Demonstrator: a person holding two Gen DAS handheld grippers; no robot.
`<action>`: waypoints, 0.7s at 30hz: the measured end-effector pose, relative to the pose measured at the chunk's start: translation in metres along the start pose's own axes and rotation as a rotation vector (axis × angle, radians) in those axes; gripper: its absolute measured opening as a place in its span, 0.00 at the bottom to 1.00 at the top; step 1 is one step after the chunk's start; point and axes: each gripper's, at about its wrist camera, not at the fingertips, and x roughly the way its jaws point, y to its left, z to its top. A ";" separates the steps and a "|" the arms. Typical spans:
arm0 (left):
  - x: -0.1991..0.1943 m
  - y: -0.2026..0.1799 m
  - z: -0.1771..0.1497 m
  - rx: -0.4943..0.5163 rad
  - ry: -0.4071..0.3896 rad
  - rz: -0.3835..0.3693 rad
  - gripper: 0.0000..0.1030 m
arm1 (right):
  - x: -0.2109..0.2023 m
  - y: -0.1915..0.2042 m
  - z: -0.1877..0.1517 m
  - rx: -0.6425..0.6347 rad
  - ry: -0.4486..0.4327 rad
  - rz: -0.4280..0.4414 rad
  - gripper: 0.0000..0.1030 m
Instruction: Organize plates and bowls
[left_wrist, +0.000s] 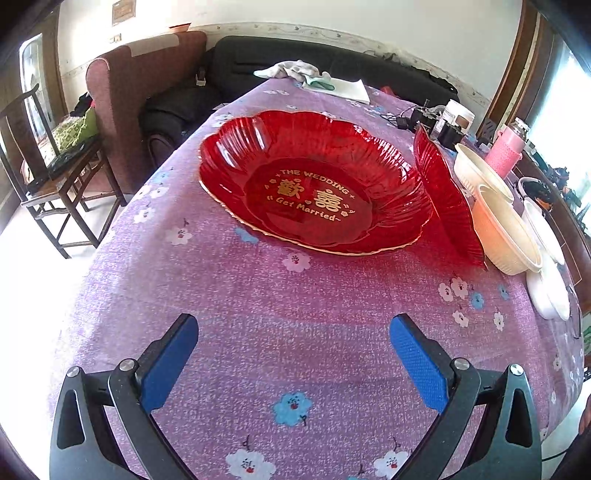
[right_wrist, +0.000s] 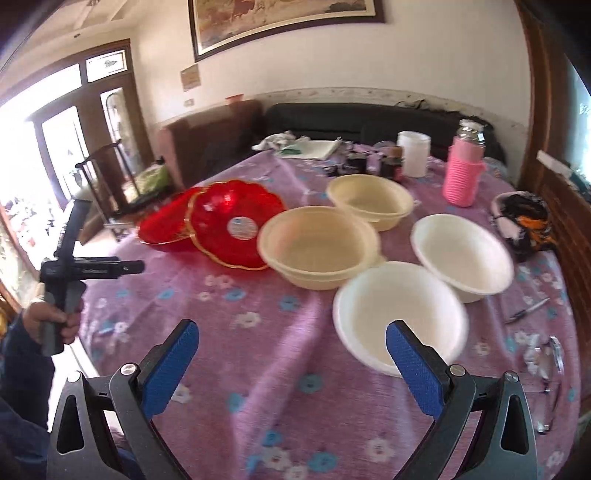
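Both claws, left claw (left_wrist: 293, 354) and right claw (right_wrist: 291, 356), hang spread and empty. The tilted plate (left_wrist: 443, 199) leans just right of the flat red plate (left_wrist: 314, 184); bowls (right_wrist: 317, 247) lie beyond. Grip its rim gently, then nest it.

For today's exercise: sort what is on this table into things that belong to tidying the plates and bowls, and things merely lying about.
Job: flat red plate, tilted red plate, two cream bowls, two white bowls.

Lying about: pink flask, white jar, pen, cloth.
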 end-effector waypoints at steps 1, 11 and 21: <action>-0.002 0.002 -0.001 0.001 -0.002 -0.002 1.00 | 0.003 0.004 0.002 0.003 0.007 0.021 1.00; -0.022 0.017 0.014 0.021 -0.043 0.019 1.00 | 0.048 0.056 0.020 0.095 0.110 0.266 0.76; -0.035 0.031 0.039 0.038 -0.063 0.017 1.00 | 0.087 0.094 0.058 0.080 0.188 0.337 0.59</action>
